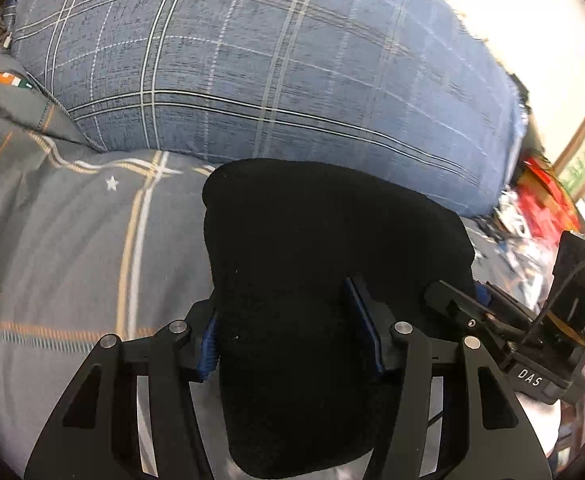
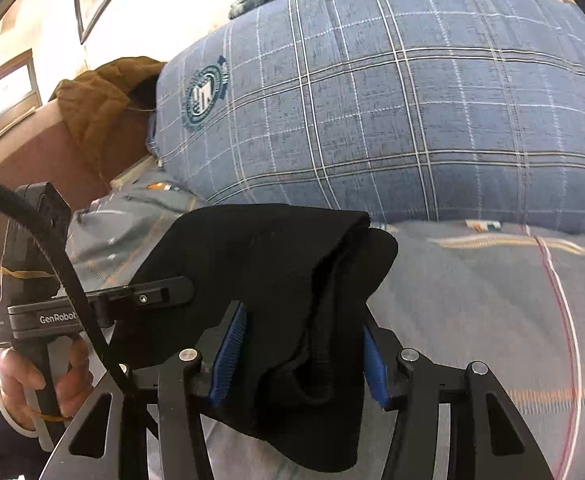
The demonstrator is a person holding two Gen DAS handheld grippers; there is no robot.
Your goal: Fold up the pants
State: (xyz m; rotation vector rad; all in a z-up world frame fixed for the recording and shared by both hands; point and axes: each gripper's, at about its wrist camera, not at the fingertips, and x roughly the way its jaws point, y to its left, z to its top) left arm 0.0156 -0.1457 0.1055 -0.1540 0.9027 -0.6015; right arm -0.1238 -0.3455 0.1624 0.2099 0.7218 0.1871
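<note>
The black pants [image 1: 324,240] lie folded into a thick bundle on the grey bedsheet [image 1: 72,260]. In the left wrist view my left gripper [image 1: 292,328] straddles the bundle, its blue-padded fingers wide apart on either side. In the right wrist view the pants [image 2: 284,264] show layered folds and my right gripper [image 2: 304,356] also straddles them with its jaws spread. Each gripper shows in the other's view: the right one [image 1: 452,300] and the left one [image 2: 172,292] both rest against the bundle's sides.
A large blue plaid pillow [image 1: 272,60] lies just behind the pants and also shows in the right wrist view [image 2: 372,100]. A brown garment [image 2: 104,96] hangs over a headboard at the left. Red and mixed clutter [image 1: 540,200] lies at the bed's right edge.
</note>
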